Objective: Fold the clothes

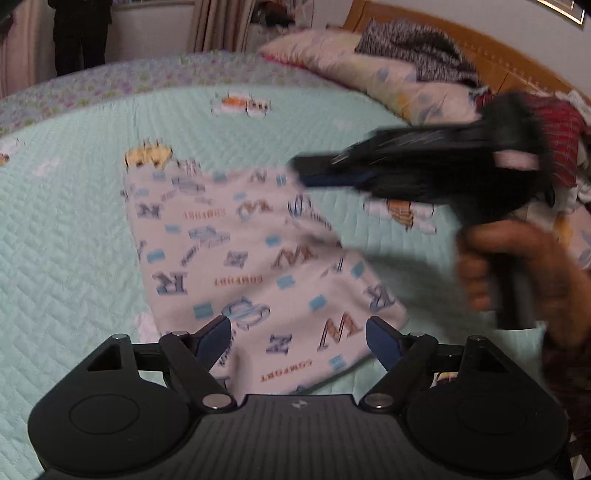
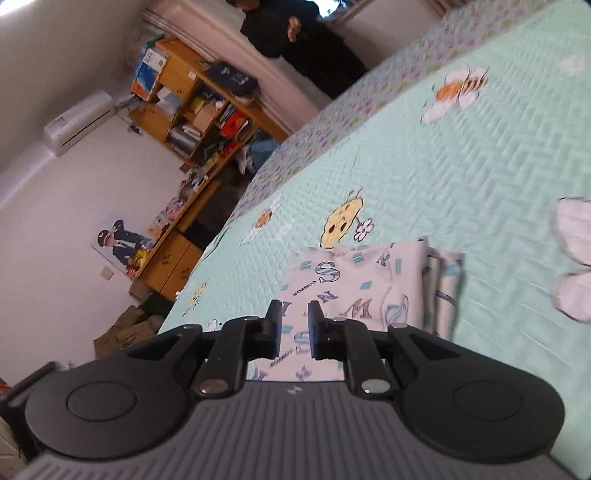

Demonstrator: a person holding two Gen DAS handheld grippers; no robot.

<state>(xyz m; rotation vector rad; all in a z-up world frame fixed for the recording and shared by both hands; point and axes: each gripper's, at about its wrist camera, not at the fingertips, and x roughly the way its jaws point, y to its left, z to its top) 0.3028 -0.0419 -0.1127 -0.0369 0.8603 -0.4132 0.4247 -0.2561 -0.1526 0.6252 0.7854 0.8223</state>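
Observation:
A folded white garment point(image 1: 240, 258) printed with blue and brown letters lies flat on the mint quilted bedspread point(image 1: 74, 221). My left gripper point(image 1: 299, 332) hovers over the garment's near edge, open wide, with nothing between its fingers. A hand holds my right gripper point(image 1: 306, 171), blurred, above the garment's far right corner. In the right wrist view the folded garment point(image 2: 351, 280) lies just beyond and under my right gripper point(image 2: 295, 325). Its fingers stand a narrow gap apart and hold nothing. Stacked layers show at the garment's right edge.
Pillows point(image 1: 369, 70) and a heap of loose clothes point(image 1: 554, 122) lie by the wooden headboard point(image 1: 498, 55) at the right. A person in dark clothes point(image 2: 295, 33) stands beyond the far side of the bed. A wooden bookshelf point(image 2: 192, 103) lines the wall.

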